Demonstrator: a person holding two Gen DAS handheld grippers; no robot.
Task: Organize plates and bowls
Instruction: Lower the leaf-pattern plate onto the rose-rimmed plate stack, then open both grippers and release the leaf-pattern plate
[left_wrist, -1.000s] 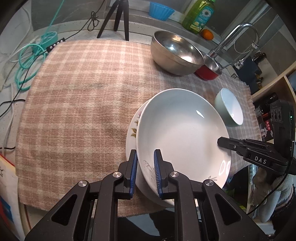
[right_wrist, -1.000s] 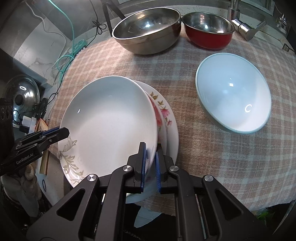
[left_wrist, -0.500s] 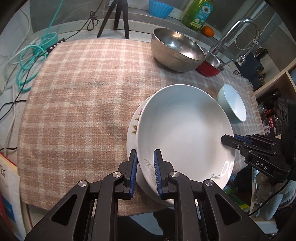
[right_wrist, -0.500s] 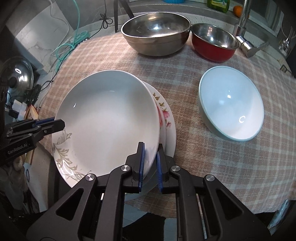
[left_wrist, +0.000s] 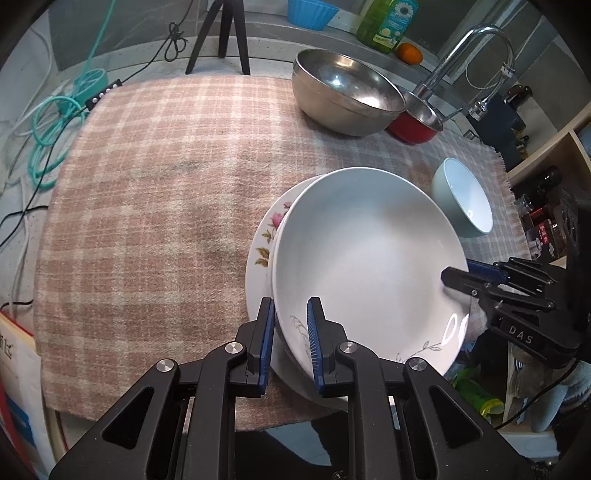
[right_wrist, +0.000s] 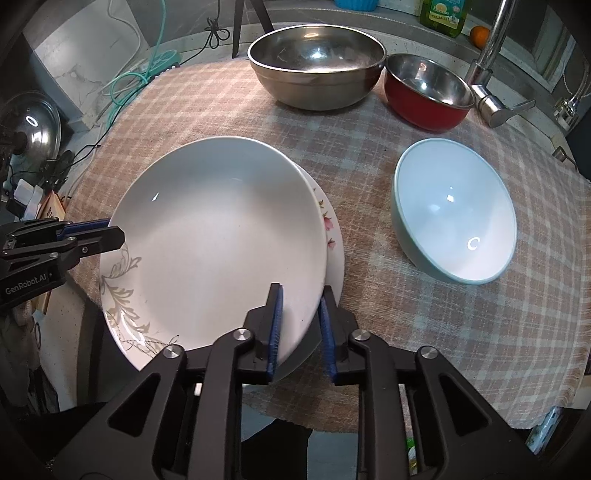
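Observation:
A deep white plate (left_wrist: 365, 258) with a grey leaf print sits on a flowered plate (left_wrist: 264, 236) at the near edge of the plaid cloth. My left gripper (left_wrist: 290, 317) straddles the white plate's near rim, jaws a little apart. My right gripper (right_wrist: 300, 304) straddles the opposite rim of the white plate (right_wrist: 221, 236), jaws spread wider than the rim. The flowered plate (right_wrist: 330, 229) shows under it. Each gripper appears in the other's view: the right one (left_wrist: 476, 275), the left one (right_wrist: 92, 234).
A pale blue bowl (right_wrist: 454, 214) stands to the right of the plates. A large steel bowl (right_wrist: 316, 62) and a red bowl (right_wrist: 428, 92) stand at the back by the tap (left_wrist: 461, 55). Cables (left_wrist: 51, 125) lie left of the plaid cloth (left_wrist: 147, 177).
Both grippers' jaws have widened slightly around the white plate's rim; the right one now stands clearly off it. The plate stack sits lower on the flowered plate.

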